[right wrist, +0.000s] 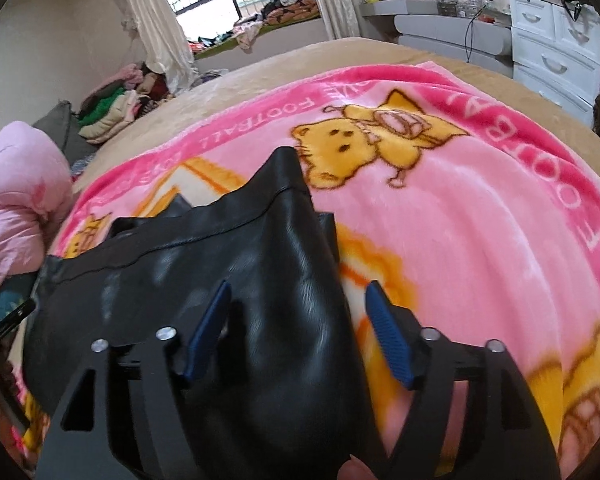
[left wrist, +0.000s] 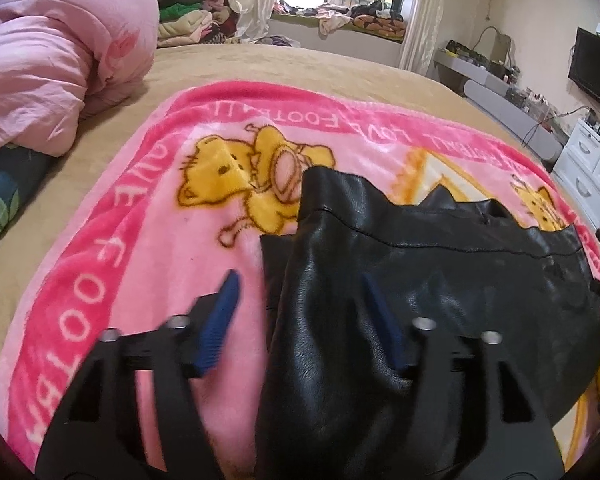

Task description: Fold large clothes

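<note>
A black leather garment [left wrist: 440,280] lies on a pink cartoon blanket [left wrist: 140,248] spread over the bed. My left gripper [left wrist: 300,312] is open, its blue pads [left wrist: 220,320] set wide apart over the garment's left edge. In the right wrist view the same garment [right wrist: 220,264] lies on the blanket [right wrist: 480,220]. My right gripper [right wrist: 296,320] is open, its blue pads [right wrist: 388,336] astride the garment's right edge. Neither gripper holds the leather.
A rolled pink duvet [left wrist: 48,48] lies at the bed's far left. Folded clothes [left wrist: 184,20] are stacked beyond the tan bedsheet [left wrist: 300,68]. A white drawer unit [right wrist: 556,40], a grey bench [right wrist: 448,36] and a television [left wrist: 598,68] stand to the right.
</note>
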A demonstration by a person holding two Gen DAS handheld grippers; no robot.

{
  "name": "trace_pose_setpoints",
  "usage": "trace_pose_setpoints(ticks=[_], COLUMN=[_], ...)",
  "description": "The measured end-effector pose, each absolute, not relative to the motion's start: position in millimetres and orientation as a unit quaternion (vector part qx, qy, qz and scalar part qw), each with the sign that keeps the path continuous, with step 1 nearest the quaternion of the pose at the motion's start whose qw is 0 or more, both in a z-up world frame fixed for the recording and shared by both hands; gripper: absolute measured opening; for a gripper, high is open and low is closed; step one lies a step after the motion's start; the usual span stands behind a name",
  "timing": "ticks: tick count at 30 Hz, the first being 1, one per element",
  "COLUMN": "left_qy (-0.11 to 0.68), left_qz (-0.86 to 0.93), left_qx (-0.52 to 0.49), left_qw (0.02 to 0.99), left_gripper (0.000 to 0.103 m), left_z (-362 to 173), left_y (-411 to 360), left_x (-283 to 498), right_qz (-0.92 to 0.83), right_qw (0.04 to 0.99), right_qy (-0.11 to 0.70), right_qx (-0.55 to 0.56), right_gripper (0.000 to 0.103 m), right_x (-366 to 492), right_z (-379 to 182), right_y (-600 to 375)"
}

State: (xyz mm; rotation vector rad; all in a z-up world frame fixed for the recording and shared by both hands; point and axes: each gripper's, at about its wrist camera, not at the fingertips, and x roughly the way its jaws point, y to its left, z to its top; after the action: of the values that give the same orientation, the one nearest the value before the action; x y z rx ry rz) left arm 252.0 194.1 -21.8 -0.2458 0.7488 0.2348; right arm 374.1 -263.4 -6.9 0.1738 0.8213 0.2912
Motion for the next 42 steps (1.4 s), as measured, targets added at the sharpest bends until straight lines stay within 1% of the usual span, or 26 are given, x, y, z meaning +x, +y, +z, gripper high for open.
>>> trace_pose_setpoints(ticks=[1, 2, 3, 4, 5, 6, 8, 11, 15, 16, 17, 19, 20, 21, 22, 23, 25, 26, 32, 34, 36, 37, 39, 41, 42], left_qy=[0.362, 0.361, 0.361, 0.360, 0.360, 0.362, 0.376, 0.393, 0.414, 0.418, 0.421, 0.428, 0.433, 0.436, 0.440, 0.441, 0.440, 0.439, 0.436, 0.438, 0.435, 0.434, 0.434, 0.429, 0.424], left_qz=[0.117, 0.119, 0.123, 0.127, 0.127, 0.121, 0.106, 0.086, 0.054, 0.045, 0.038, 0.021, 0.014, 0.013, 0.012, 0.018, 0.019, 0.019, 0.013, 0.008, 0.010, 0.014, 0.017, 0.020, 0.025], left_qx=[-0.121, -0.125, -0.133, -0.145, -0.157, -0.178, -0.213, -0.242, -0.281, -0.290, -0.302, -0.314, -0.310, -0.304, -0.301, -0.293, -0.286, -0.283, -0.283, -0.275, -0.266, -0.263, -0.264, -0.259, -0.249], left_qw=[0.917, 0.916, 0.915, 0.913, 0.911, 0.907, 0.895, 0.883, 0.864, 0.860, 0.854, 0.847, 0.846, 0.847, 0.846, 0.848, 0.851, 0.852, 0.854, 0.856, 0.860, 0.862, 0.861, 0.865, 0.870], left_gripper=[0.071, 0.077, 0.079, 0.084, 0.091, 0.093, 0.093, 0.093, 0.093, 0.093, 0.093, 0.092, 0.082, 0.073, 0.066, 0.061, 0.055, 0.053, 0.050, 0.050, 0.051, 0.054, 0.058, 0.063, 0.064], left_z=[-19.4, -17.6, -15.9, -15.4, -15.9, -18.3, -26.3, -37.8, -57.3, -61.3, -66.6, -72.6, -73.7, -72.6, -71.5, -69.2, -65.8, -64.3, -56.4, -55.5, -55.7, -56.0, -54.9, -50.4, -47.0], left_y=[195.3, 197.2, 201.4, 205.9, 210.0, 216.0, 223.5, 227.3, 225.7, 224.5, 221.5, 214.5, 207.0, 202.3, 198.4, 193.7, 189.0, 187.2, 175.2, 171.2, 167.6, 167.5, 170.2, 171.6, 171.5], left_x=[249.3, 246.8, 242.8, 238.7, 235.5, 230.4, 223.2, 216.3, 206.7, 206.5, 206.6, 208.0, 209.9, 210.9, 212.0, 211.8, 210.2, 208.3, 186.6, 180.4, 176.0, 176.1, 177.7, 177.0, 176.4], right_qz=[0.145, 0.150, 0.157, 0.163, 0.167, 0.172, 0.184, 0.201, 0.232, 0.239, 0.247, 0.260, 0.260, 0.262, 0.263, 0.262, 0.267, 0.267, 0.255, 0.248, 0.234, 0.218, 0.197, 0.153, 0.145], right_qw=[0.902, 0.901, 0.899, 0.897, 0.894, 0.891, 0.883, 0.862, 0.833, 0.828, 0.821, 0.816, 0.818, 0.818, 0.818, 0.821, 0.823, 0.823, 0.832, 0.837, 0.845, 0.851, 0.866, 0.893, 0.901], right_qy=[0.397, 0.396, 0.396, 0.398, 0.401, 0.404, 0.412, 0.437, 0.471, 0.476, 0.481, 0.479, 0.476, 0.472, 0.470, 0.467, 0.460, 0.459, 0.458, 0.458, 0.458, 0.458, 0.448, 0.420, 0.407], right_qx=[0.087, 0.091, 0.096, 0.101, 0.108, 0.115, 0.131, 0.158, 0.172, 0.177, 0.183, 0.191, 0.194, 0.199, 0.200, 0.199, 0.202, 0.203, 0.182, 0.170, 0.149, 0.134, 0.105, 0.051, 0.038], right_gripper=[0.080, 0.080, 0.081, 0.085, 0.087, 0.087, 0.090, 0.090, 0.088, 0.078, 0.065, 0.060, 0.055, 0.051, 0.042, 0.033, 0.028, 0.028, 0.027, 0.029, 0.039, 0.045, 0.047, 0.062, 0.063], right_x=[368.6, 362.4, 356.9, 351.9, 346.5, 341.7, 336.0, 330.0, 328.0, 327.2, 326.2, 323.3, 321.2, 318.1, 316.2, 313.6, 307.9, 307.7, 291.2, 284.5, 279.4, 275.3, 267.0, 251.3, 247.0], right_z=[-5.4, -3.9, -2.9, -2.3, -2.4, -2.9, -5.1, -14.7, -31.5, -34.9, -38.9, -43.3, -42.8, -41.6, -40.1, -37.9, -33.6, -32.8, -25.2, -24.6, -23.9, -20.7, -11.3, 7.3, 13.0], right_y=[-265.7, -268.4, -271.2, -273.7, -278.1, -282.7, -289.7, -303.1, -308.1, -308.3, -307.6, -305.9, -306.6, -307.5, -308.4, -310.1, -313.9, -315.6, -322.1, -327.3, -327.8, -327.2, -322.6, -311.5, -307.5])
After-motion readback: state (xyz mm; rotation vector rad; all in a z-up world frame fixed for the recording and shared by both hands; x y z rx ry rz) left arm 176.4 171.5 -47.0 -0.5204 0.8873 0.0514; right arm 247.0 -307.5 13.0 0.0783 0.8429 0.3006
